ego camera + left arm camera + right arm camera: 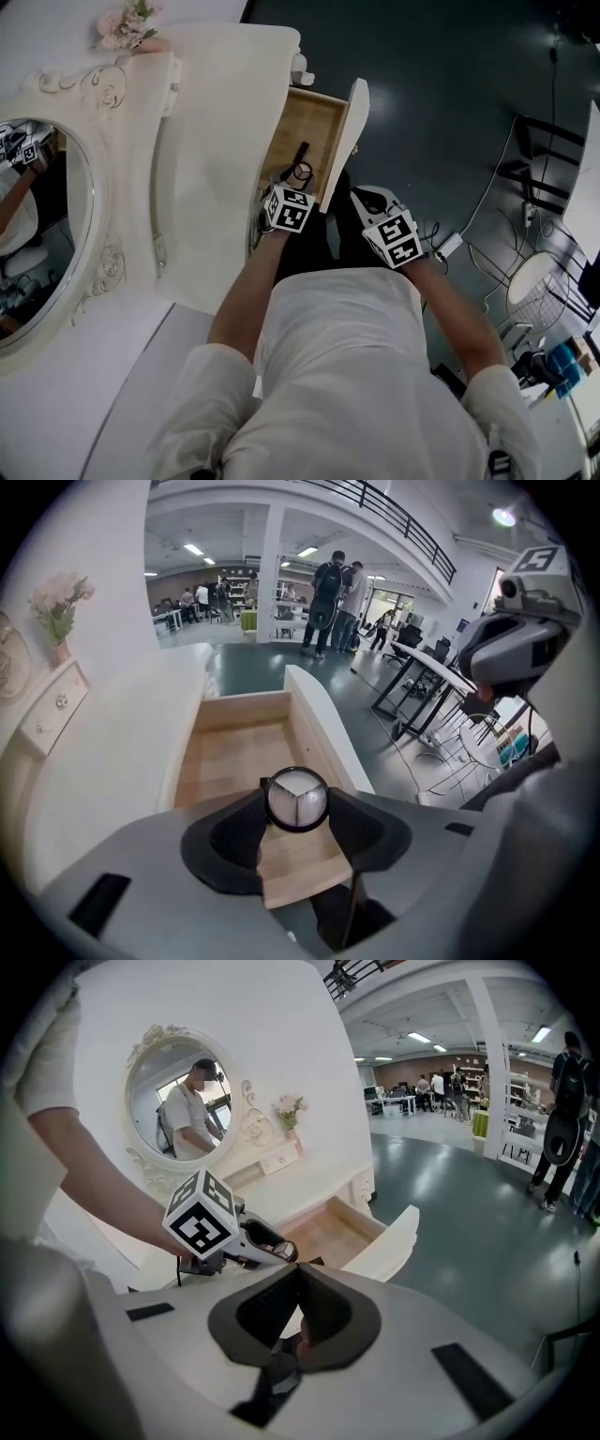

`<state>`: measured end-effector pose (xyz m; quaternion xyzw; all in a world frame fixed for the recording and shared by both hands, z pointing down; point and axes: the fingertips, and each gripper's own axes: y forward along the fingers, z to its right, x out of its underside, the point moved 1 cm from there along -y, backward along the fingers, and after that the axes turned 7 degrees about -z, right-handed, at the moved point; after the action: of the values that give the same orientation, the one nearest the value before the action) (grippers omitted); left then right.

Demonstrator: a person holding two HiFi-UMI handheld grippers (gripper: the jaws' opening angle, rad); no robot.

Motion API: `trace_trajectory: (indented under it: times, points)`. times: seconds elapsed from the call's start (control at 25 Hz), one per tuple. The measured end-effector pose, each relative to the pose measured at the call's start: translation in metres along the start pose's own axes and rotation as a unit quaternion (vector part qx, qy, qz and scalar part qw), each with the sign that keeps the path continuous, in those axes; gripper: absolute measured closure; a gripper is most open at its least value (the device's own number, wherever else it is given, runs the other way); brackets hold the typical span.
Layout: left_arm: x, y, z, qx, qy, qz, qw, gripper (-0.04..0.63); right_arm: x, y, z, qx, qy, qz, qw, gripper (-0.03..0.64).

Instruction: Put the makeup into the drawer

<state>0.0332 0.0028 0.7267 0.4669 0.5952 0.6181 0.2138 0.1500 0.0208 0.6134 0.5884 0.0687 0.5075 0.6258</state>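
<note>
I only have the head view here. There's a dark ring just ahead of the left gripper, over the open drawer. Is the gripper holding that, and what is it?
Observer: Yes. The left gripper view shows the left gripper closed on a round compact with a black rim and a pale face split in three, over the near end of the drawer.
Operator: Okay, and the right gripper, is it carrying anything? From up here I only see its marker cube.
Observer: The right gripper view shows the right gripper with its jaws together and nothing to be seen between them.
</note>
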Motion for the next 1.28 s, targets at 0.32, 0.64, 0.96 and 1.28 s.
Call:
trace_trajectory:
  times: [0.32, 0.64, 0.96, 1.28]
  points:
    - [0.014, 0.042, 0.006, 0.025, 0.049, -0.056, 0.9969, 0.37, 0.017, 0.006, 0.007, -0.002, 0.023, -0.007, 1.0, 0.592]
    - [0.028, 0.086, 0.007, 0.043, 0.095, -0.121, 0.9872, 0.37, 0.024, 0.017, 0.004, -0.012, 0.042, -0.01, 0.999, 0.592]
    - [0.037, 0.114, 0.003, 0.055, 0.077, -0.153, 0.9837, 0.37, 0.019, 0.025, 0.003, -0.024, 0.056, -0.009, 0.998, 0.592]
    - [0.038, 0.119, 0.003, 0.069, 0.068, -0.167, 0.9813, 0.339, 0.021, 0.03, 0.011, -0.026, 0.047, -0.016, 0.998, 0.592]
